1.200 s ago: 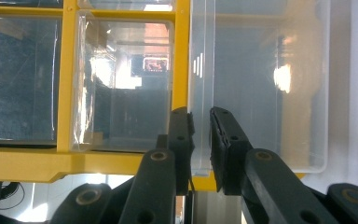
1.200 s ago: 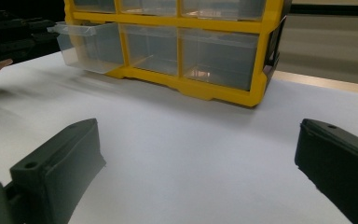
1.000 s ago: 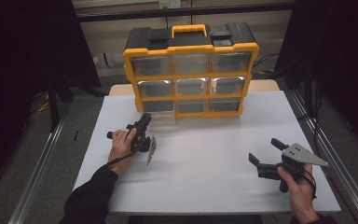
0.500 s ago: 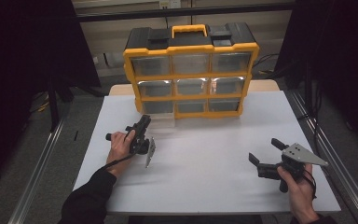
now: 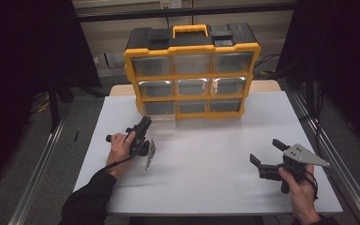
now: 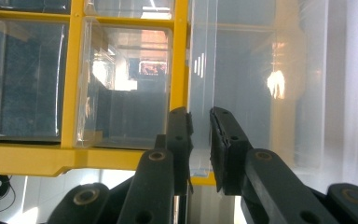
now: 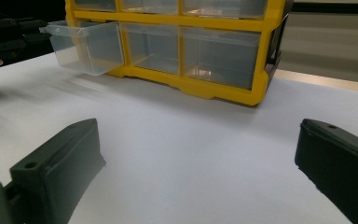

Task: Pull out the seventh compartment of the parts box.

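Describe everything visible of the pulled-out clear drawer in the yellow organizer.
The clear drawer is transparent plastic with a front lip and looks empty. It sits in the bottom row at the organizer's left end, drawn partly out over the white table. The left claw is shut on its front wall.

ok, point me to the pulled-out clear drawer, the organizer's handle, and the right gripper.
pulled-out clear drawer (image 7: 86,44): right gripper view, on its clear side wall.
organizer's handle (image 5: 191,29): high view, on the top bar of the yellow handle.
right gripper (image 5: 266,152): high view, midway between its two open fingertips.
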